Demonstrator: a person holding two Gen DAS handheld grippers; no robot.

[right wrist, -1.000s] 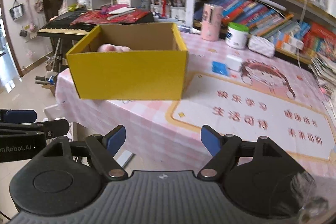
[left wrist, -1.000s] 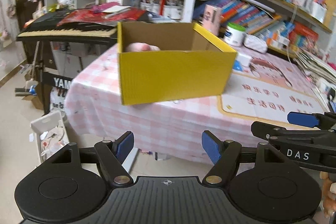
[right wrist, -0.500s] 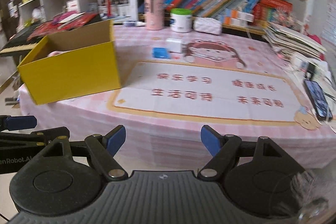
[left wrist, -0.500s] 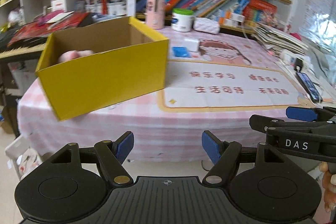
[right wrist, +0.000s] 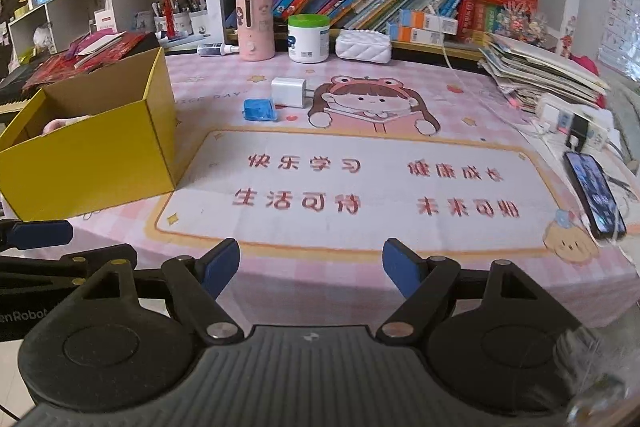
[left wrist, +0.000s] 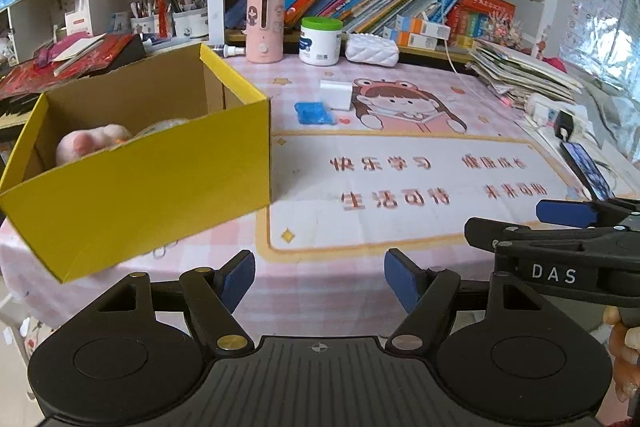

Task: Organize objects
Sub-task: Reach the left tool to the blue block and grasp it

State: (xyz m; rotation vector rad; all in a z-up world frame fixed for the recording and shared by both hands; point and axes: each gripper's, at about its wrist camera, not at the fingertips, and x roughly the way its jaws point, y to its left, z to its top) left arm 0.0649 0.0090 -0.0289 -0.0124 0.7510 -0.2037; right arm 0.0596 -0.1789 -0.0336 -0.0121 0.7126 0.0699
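A yellow cardboard box stands at the table's left end, holding a pink plush toy and something pale beside it. On the pink cloth farther back lie a small blue packet and a white charger block. My left gripper hangs open off the table's front edge, nothing between its blue pads. My right gripper is open too, beside it; its fingers show at the right of the left wrist view.
Along the back stand a pink dispenser, a white jar with green lid and a white quilted pouch. A phone lies near the right edge, by a power strip and stacked papers. Bookshelves rise behind.
Both views have swung rightward along the table: the yellow box slid from centre to the left, and the printed mat, phone and papers came into view. Both grippers stayed open.
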